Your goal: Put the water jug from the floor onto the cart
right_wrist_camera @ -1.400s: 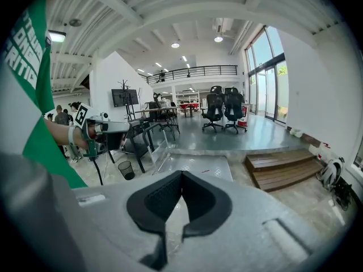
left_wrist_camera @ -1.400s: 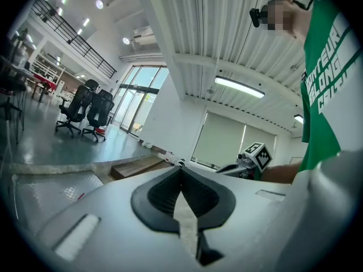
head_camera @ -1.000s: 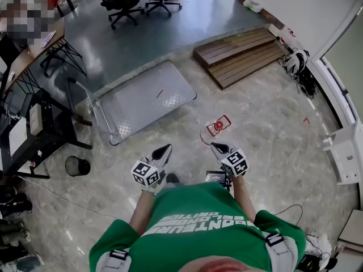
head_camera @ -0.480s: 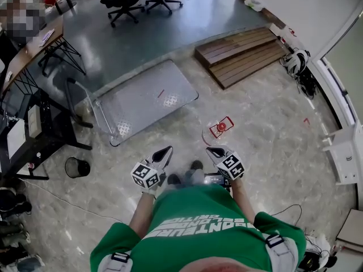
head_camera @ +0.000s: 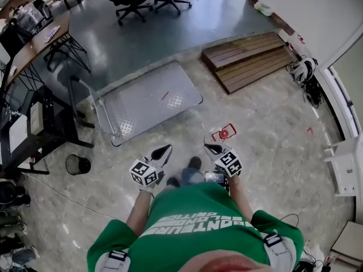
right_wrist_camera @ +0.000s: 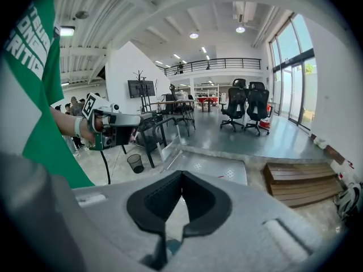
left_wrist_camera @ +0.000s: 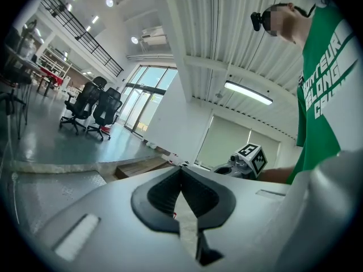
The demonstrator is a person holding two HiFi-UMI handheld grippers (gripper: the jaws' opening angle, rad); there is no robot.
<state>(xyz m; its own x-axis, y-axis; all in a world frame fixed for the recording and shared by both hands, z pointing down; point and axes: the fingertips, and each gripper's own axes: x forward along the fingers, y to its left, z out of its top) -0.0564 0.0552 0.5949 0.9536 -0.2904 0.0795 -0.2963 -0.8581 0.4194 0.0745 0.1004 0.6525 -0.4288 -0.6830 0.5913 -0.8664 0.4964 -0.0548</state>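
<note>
Room was bright, with even daylight. In my right gripper view, tall windows (right_wrist_camera: 295,78) at right gave most light; ceiling spots (right_wrist_camera: 194,35) added little. In my left gripper view, strip light (left_wrist_camera: 248,93) glowed overhead and far glass doors (left_wrist_camera: 133,103) washed out pale. In head view, grey floor (head_camera: 142,33) carried soft sheen; shadows were short and faint. Both gripper views were fisheye, with black corners and lines bowed toward rim. Pale bodies of my left gripper (left_wrist_camera: 181,171) and right gripper (right_wrist_camera: 181,175), close to lens, looked soft.
</note>
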